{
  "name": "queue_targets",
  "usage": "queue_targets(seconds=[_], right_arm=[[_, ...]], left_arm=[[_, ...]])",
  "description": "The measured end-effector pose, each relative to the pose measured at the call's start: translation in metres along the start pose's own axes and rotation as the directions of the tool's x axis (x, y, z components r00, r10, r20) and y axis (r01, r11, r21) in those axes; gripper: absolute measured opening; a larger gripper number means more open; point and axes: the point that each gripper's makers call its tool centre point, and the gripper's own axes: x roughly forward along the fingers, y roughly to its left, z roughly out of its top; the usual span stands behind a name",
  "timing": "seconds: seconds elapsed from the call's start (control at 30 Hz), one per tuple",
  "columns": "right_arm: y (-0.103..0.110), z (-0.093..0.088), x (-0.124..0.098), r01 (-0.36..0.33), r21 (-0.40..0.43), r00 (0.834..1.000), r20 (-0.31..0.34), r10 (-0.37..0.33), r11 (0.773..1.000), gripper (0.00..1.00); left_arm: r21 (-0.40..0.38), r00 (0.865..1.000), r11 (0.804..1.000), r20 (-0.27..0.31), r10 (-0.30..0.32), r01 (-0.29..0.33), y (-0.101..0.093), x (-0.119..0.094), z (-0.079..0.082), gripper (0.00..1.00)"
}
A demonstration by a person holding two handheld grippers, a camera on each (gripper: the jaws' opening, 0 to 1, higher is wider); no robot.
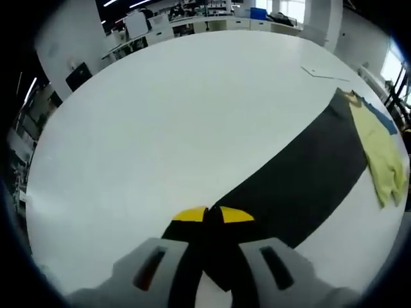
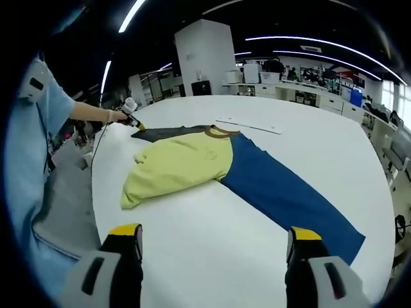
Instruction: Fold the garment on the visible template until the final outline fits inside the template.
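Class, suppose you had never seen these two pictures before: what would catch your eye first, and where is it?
In the right gripper view, a yellow garment lies on the white table, overlapping a long blue strip. In the left gripper view, the left gripper has its yellow-tipped jaws closed together at the near end of a long black strip, which runs across the table to the garment.

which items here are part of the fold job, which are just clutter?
Job:
- yellow garment
- dark sheet under it, which appears blue in the right gripper view; probably the template
- left gripper, jaws together on the sheet's corner
- right gripper, jaws apart

Lying about:
- flat white strip on the table
- benches at the back
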Motion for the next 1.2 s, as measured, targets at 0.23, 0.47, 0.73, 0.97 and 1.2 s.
queue_targets(seconds=[0.23, 0.47, 0.73, 0.97, 1.2], right_arm=[[0.007, 0.002, 0.003, -0.011, 0.002, 1.0, 0.013, 0.011, 1.0, 0.94], [0.008, 0.005, 0.003, -0.018, 0.0, 0.999, 0.03, 0.018, 1.0, 0.93], [0.007, 0.008, 0.0, -0.021, -0.006, 0.999, 0.048, 0.021, 1.0, 0.93], [0.009, 0.009, 0.001, -0.028, -0.012, 0.998, 0.062, 0.029, 1.0, 0.93], [0.017, 0.014, 0.004, -0.044, -0.025, 0.996, 0.08, 0.046, 0.999, 0.92]], left_arm=[[0.091, 0.997, 0.996, 0.068, -0.029, 0.022, -0.005, -0.013, 0.01, 0.54], [0.151, 0.975, 0.982, 0.173, -0.14, 0.114, -0.03, -0.033, 0.019, 0.8], [0.173, 0.939, 0.963, 0.24, -0.244, 0.206, -0.054, -0.056, 0.022, 0.91], [0.215, 0.907, 0.938, 0.269, -0.325, 0.273, -0.086, -0.076, 0.026, 0.91], [0.263, 0.873, 0.904, 0.272, -0.405, 0.337, -0.129, -0.097, 0.022, 0.9]])
